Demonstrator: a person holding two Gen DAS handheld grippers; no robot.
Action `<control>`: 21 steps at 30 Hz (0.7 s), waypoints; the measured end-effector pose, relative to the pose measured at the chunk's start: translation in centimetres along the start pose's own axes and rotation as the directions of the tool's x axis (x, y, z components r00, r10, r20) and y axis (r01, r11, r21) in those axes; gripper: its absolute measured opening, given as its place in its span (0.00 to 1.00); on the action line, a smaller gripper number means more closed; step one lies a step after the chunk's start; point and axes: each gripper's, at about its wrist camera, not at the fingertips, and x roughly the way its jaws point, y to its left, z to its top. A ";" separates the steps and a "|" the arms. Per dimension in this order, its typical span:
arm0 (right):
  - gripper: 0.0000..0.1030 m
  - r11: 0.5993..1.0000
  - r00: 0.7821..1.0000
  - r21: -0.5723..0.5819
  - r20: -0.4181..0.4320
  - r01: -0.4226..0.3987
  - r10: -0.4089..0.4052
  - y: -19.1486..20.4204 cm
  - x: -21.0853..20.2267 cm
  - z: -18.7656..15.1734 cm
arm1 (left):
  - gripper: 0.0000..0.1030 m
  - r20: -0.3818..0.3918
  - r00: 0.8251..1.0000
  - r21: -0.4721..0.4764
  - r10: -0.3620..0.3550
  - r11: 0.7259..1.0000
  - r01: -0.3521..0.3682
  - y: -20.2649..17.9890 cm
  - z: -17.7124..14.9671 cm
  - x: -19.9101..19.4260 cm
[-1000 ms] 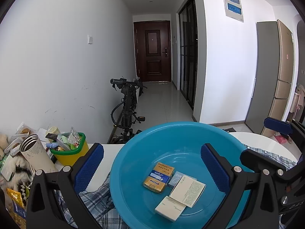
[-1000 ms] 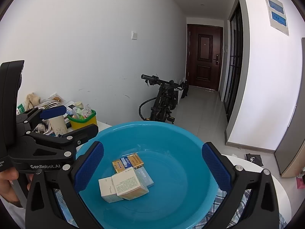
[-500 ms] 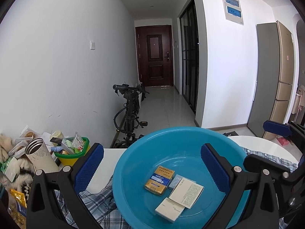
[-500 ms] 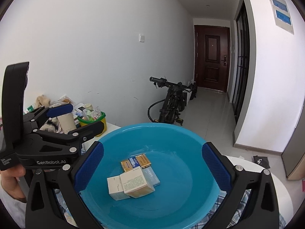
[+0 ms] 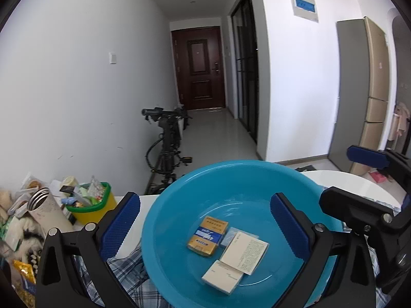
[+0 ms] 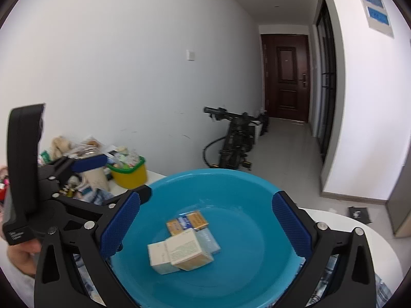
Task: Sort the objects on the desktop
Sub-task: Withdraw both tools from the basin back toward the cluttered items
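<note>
Right, both claws hang spread and empty over the blue basin (image 5: 179, 205): left gripper (image 5: 205, 220), right gripper (image 6: 205, 220). Boxes (image 5: 232, 251) lie piled inside, seemingly overlapping; a careless pinch might nab two.

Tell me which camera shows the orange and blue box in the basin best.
The left wrist view: the orange and blue box lies unobstructed, its whole top face showing. In the right wrist view it is smaller, blurrier, partly behind pale boxes.
</note>
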 end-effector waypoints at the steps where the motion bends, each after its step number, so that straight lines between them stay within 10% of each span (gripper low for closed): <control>1: 1.00 1.000 1.000 -0.005 0.000 0.020 -0.020 0.1 0.1 0.0 | 1.00 -0.001 1.000 0.000 0.022 1.000 -0.022 -0.1 0.0 0.0; 21: 1.00 0.996 0.996 0.051 0.037 0.074 -0.076 -0.1 -1.2 0.6 | 1.00 0.035 0.999 -0.053 0.027 0.998 -0.025 0.4 0.7 -1.7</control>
